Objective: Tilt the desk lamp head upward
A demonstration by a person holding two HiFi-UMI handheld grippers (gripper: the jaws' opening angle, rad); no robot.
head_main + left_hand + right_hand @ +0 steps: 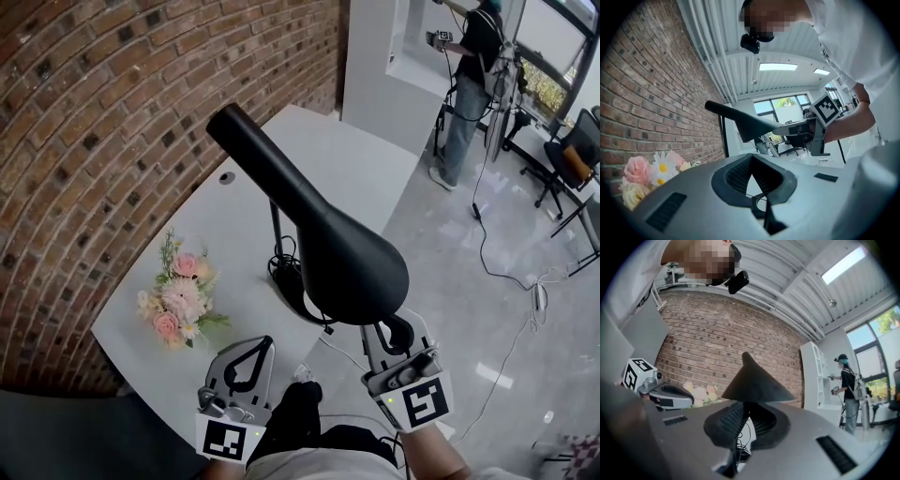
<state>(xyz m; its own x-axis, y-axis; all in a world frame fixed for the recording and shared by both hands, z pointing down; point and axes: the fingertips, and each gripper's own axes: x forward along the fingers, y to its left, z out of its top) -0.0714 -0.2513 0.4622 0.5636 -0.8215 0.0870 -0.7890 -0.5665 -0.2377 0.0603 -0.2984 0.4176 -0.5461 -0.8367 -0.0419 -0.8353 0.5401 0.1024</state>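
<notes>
1. Black ribbed fingers of the left gripper (255,345) (751,156) met at their tips with nothing between them. It hung over the near edge of the desk (356,169), just left of the lamp.
2. Beside it on the right, the right gripper (389,330) (746,404) had its fingers pressed onto the near rim of the lamp head (347,262) (757,383).
3. That matte black lamp head sat above the near right part of the desk. Its wide end was nearest and its narrow neck slanted away to the far left.
4. Under it a thin stem (275,230) ran down to the lamp base (289,279), where a cord (345,351) trailed toward the near edge.
5. Left of the base lay a bunch of pink and cream flowers (178,300) (647,172); whether a vase held them could not be made out.
6. The desk was pale grey with a rounded near corner, and a small round cable hole (226,176) sat farther along its left side.
7. A red brick wall (112,112) ran the whole left side, touching the desk.
8. To the right spread a glossy grey floor (450,281) crossed by a loose cable (497,267).
9. Far off stood a person (469,84) in dark top and jeans, with an office chair (574,155) at the far right by the windows.
</notes>
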